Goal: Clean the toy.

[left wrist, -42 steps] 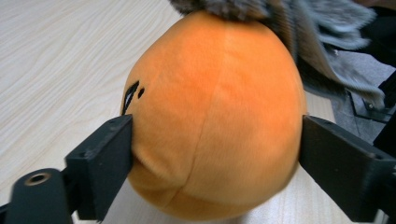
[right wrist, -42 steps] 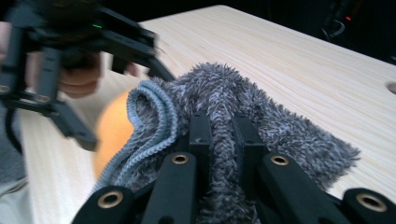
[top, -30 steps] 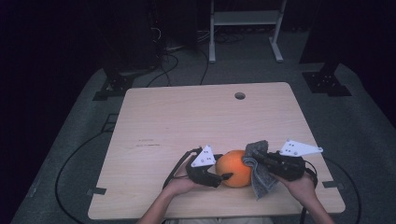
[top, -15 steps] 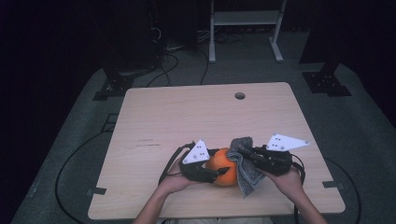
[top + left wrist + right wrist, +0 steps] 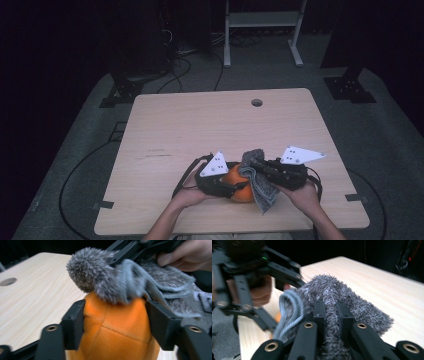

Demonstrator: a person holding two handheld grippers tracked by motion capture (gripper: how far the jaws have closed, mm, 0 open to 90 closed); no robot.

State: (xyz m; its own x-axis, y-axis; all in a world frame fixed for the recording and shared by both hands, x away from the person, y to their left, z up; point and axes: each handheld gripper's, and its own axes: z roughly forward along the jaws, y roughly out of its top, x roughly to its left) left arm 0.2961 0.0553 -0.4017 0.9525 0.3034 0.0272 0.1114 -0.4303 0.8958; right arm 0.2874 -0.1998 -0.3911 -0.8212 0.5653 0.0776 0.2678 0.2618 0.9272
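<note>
From above, the left gripper (image 5: 235,189) clamps the orange ball (image 5: 239,184) at the table's (image 5: 210,125) near edge; its own camera shows the cloth (image 5: 130,280) resting on top, pinched tight in the right gripper (image 5: 331,307).

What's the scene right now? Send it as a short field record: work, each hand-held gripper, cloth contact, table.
work: wiping an orange ball with a grey cloth
left hand-held gripper: pads on both sides of the ball, holding it; jaws have just been opening a little
right hand-held gripper: shut on a fold of the cloth
cloth contact: resting on top of the ball
table: light wood, round hole near far edge
</note>
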